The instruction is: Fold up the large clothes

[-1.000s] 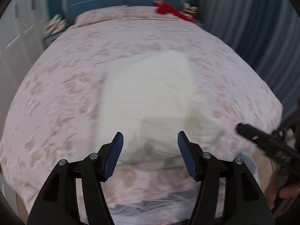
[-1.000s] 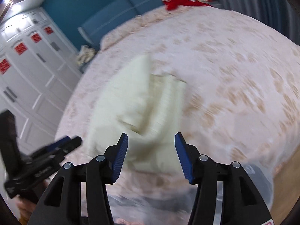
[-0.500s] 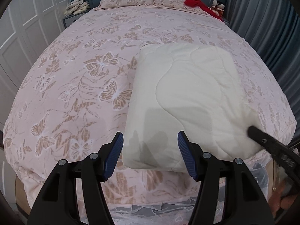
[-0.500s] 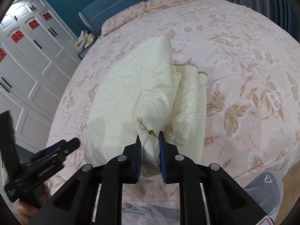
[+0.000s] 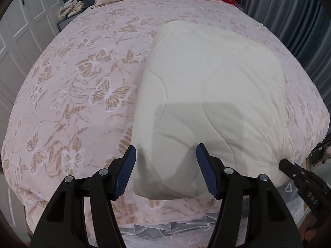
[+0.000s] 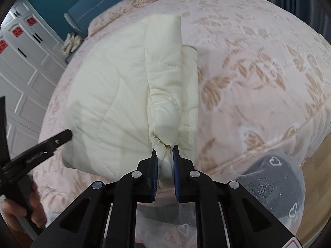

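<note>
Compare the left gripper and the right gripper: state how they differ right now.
The left gripper is open, its blue pads spread wide; the right gripper is shut on the cream quilt. The left gripper holds nothing and points over the quilt's near edge; the right gripper pinches a bunched fold at the quilt's right near corner. Both have black frames and ribbed blue pads.

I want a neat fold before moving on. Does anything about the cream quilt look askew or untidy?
Yes. The right gripper is shut on the near right corner of the folded cream quilted blanket, bunching it into a raised ridge, and the layers along that edge sit unevenly. The left gripper is open over the near edge.
</note>
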Motion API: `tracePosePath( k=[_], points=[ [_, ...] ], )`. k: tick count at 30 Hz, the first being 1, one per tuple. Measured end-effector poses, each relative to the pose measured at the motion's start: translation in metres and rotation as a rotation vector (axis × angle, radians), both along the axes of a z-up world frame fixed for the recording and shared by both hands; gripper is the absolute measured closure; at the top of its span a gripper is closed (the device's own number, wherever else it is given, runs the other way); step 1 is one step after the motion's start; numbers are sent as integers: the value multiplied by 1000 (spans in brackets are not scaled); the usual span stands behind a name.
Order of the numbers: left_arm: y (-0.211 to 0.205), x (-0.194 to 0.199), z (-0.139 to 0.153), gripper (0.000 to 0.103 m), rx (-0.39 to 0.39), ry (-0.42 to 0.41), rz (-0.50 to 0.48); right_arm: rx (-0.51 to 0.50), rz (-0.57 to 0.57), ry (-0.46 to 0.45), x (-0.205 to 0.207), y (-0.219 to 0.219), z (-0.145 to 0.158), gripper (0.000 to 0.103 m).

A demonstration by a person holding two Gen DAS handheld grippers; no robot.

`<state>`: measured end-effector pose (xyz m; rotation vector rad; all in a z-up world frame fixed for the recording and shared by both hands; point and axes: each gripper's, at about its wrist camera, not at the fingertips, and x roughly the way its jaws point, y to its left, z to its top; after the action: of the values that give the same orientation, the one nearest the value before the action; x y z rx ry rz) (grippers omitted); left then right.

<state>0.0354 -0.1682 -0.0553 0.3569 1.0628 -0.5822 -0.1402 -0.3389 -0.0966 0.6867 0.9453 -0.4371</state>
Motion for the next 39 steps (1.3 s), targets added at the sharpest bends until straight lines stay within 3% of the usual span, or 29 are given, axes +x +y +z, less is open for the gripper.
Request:
tracePosePath(
  k=[10,23,28,30,35,37,39],
  points=[
    [-12,0,-25,42,61,5,-7,17,18,83,15,-2,-42,92],
    [-19,1,-44,41,85,-8,-24,-3,49,109,26,-1,-56,90],
    [-16,7,-7,42,37,-26,-51,101,9,-10,1,-12,-40,85],
    [-21,12,16,42,12,-65,-65,95,1,-31,-6,-11,-32,76],
    [-40,25,55,42,-33,-110,-77,58,14,-40,-11,-2,-18,74],
    [-42,26,59,42,-36,-116,-76,55,-2,-52,-13,-4,-7,68],
    [-37,29,52,42,-44,-75,-63,45,-45,-53,-15,-12,2,51]
  ],
)
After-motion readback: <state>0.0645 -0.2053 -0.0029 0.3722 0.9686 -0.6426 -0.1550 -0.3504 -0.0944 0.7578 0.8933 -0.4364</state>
